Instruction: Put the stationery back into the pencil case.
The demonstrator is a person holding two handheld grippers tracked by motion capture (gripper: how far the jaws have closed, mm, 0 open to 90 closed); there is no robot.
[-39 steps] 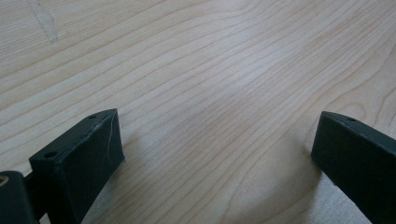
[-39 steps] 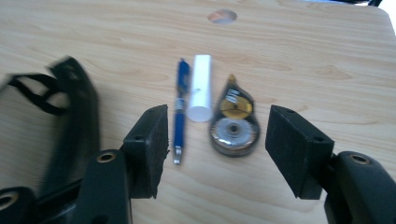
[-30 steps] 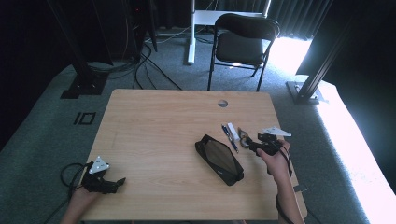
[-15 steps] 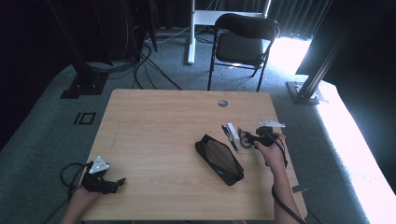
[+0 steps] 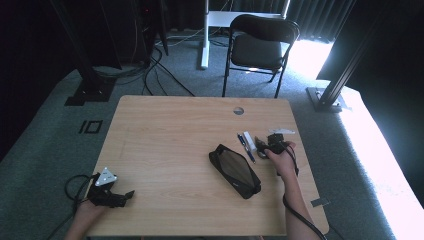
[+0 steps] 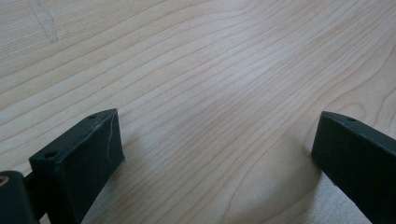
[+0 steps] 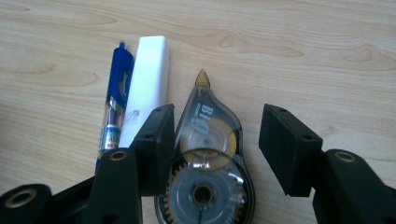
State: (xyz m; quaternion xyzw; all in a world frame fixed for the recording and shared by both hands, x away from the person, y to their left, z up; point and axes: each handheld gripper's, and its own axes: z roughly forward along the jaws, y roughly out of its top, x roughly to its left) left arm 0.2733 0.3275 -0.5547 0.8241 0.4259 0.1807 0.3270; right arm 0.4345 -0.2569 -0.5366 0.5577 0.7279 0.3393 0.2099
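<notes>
Right gripper [image 7: 215, 135] sits low over a clear correction-tape dispenser [image 7: 208, 158] on the wooden table [image 5: 165, 130], jaws straddling it. They have just been closing and now stand about half open: the left-hand pad looks to brush the dispenser's side, the other is apart from it w/ bare wood between, so nothing gripped yet. The dispenser lies flat between the jaws, its yellow tip pointing away from the gripper. Just outside the left-hand jaw lie a white eraser [image 7: 144, 84] and, beyond that, a blue pen [image 7: 114, 98], side by side. In the high view a black pencil case [image 5: 235, 170] lies nearer the table's middle, well apart from the jaws.

Left gripper [image 6: 215, 154] rests at the near table corner, jaws wide, only wood between.

Risks, judged from here: the grip is off-centre, so closing may shove the dispenser sideways or spin it on the smooth top. The teardrop shell narrows toward the tip; pads could squeeze it fwd and out. The left-hand jaw may also nudge the eraser, prob. rolling the pen.
</notes>
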